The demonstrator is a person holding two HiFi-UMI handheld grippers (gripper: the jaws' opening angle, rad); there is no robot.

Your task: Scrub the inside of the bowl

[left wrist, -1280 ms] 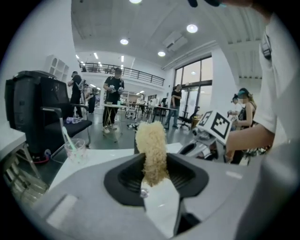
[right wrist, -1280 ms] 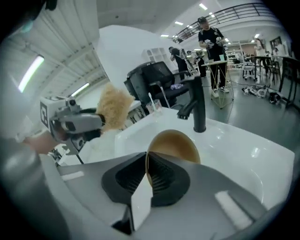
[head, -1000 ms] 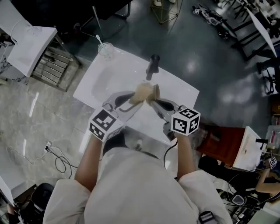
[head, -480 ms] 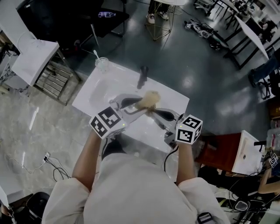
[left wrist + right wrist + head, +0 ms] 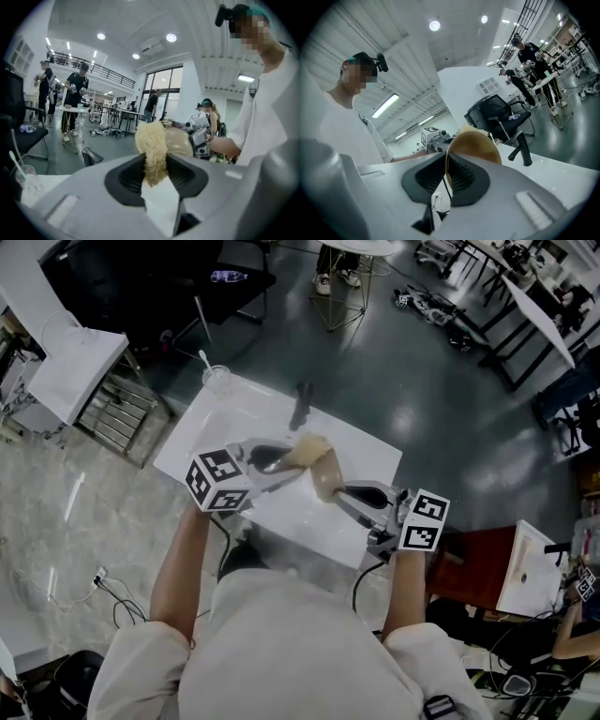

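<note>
**Q:** so where's the bowl [image 5: 327, 482] at right now?

**A:** up in the air above the white sink [image 5: 211, 423], tilted. the right gripper [image 5: 345, 491] has it by the rim, with its jaws pinched nearly together, one on each side of the wall.

**Q:** and the other claw?

**A:** the left gripper [image 5: 279, 463] has its jaws a fair bit wider, clamped on a fluffy yellowish scrubber [image 5: 305, 448]. the scrubber sits right up against the bowl. the dark faucet [image 5: 300, 407] is just behind both.

Open lab hall: worktables [image 5: 72, 109], an office chair [image 5: 499, 115], a mezzanine railing [image 5: 101, 71].
</note>
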